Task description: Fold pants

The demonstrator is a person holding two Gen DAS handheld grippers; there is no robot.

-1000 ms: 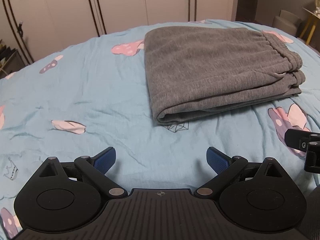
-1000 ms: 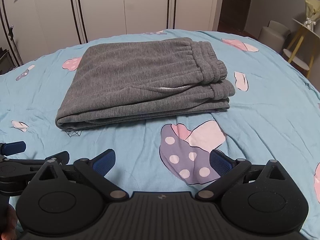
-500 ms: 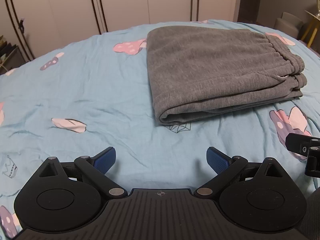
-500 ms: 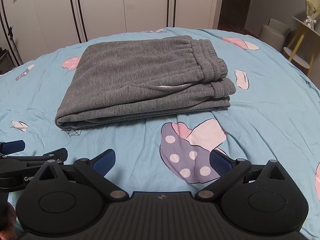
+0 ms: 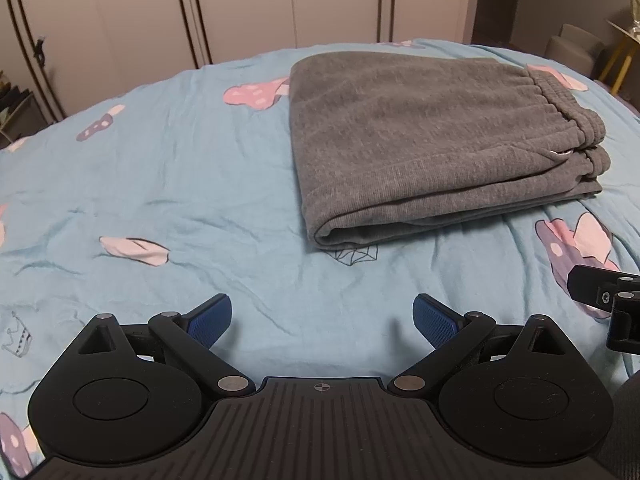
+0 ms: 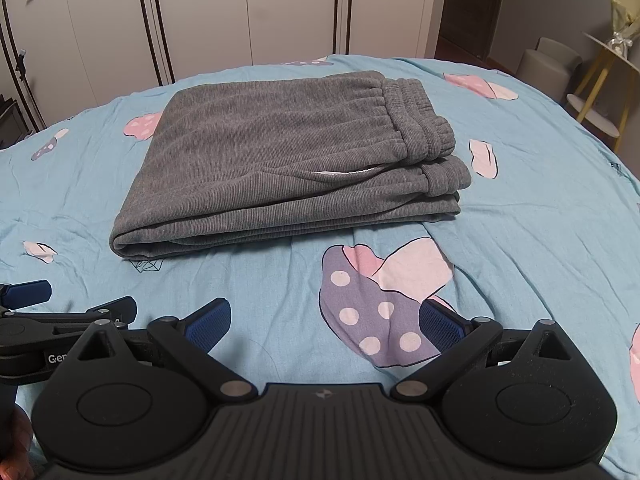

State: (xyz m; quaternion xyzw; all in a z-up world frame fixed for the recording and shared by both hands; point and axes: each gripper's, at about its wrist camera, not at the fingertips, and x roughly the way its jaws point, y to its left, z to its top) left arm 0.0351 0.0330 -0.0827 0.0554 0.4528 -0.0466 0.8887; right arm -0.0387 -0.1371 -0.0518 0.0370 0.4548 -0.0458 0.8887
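Note:
Grey pants (image 5: 420, 140) (image 6: 288, 160) lie folded into a thick rectangle on the bed, the elastic waistband at their right end and the fold at their left. My left gripper (image 5: 322, 320) is open, well short of the pants and to their left, with nothing between its blue pads. My right gripper (image 6: 324, 324) is also open over the sheet, in front of the pants and apart from them. Part of the right gripper shows at the right edge of the left wrist view, and the left gripper (image 6: 44, 308) shows at the lower left of the right wrist view.
The bed has a light blue sheet (image 5: 180, 184) (image 6: 540, 220) printed with pink and purple mushrooms. White wardrobe doors (image 6: 240, 12) stand behind the bed. A grey stool (image 6: 548, 64) and a small yellow-legged side table (image 6: 604, 88) stand at the right.
Both grippers have drawn back and risen slightly from the folded pants. Both stay open and empty, and the pants have not moved.

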